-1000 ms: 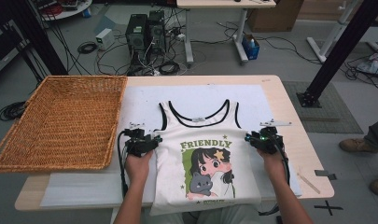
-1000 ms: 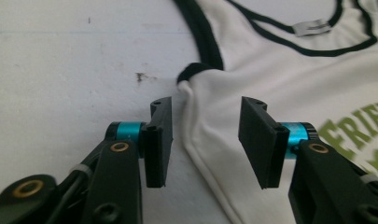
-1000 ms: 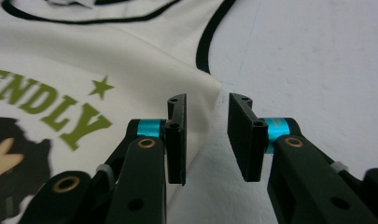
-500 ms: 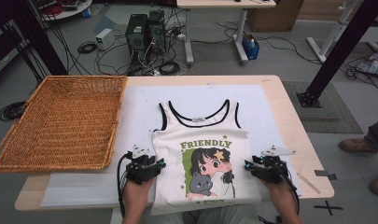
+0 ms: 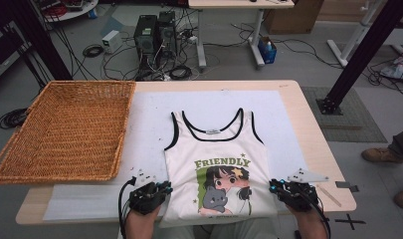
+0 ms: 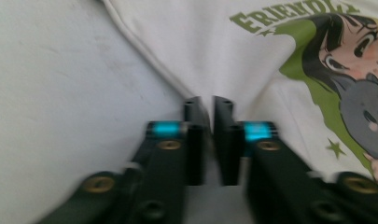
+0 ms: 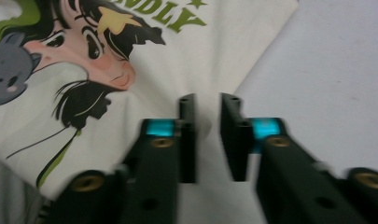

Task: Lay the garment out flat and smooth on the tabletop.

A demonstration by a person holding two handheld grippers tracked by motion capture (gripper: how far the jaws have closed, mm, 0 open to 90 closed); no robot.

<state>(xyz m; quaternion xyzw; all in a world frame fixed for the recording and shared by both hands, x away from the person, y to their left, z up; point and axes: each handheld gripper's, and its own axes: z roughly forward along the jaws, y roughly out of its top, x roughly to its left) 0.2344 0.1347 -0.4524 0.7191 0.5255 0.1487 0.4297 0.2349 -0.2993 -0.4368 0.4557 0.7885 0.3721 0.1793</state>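
Observation:
A white tank top (image 5: 214,149) with black trim and a "FRIENDLY" cartoon print lies flat, neck away from me, on a white mat (image 5: 149,114). My left gripper (image 5: 154,186) sits at the top's near left corner. In the left gripper view its jaws (image 6: 209,100) stand almost shut over the fabric's edge (image 6: 252,56), with only a thin slit between them. My right gripper (image 5: 287,188) sits at the near right corner. In the right gripper view its tips (image 7: 207,99) keep a narrow gap, and the tank top's side edge (image 7: 186,56) runs into that gap.
A large wicker basket (image 5: 64,129) stands on the left end of the wooden table (image 5: 308,129). Bare mat lies left and right of the top. Beyond the table, computers and cables sit on the floor; a person's shoes show at far right.
Both grippers have slid from the middle of the tank top's sides toward me, to its near corners. The top has stayed about where it was.

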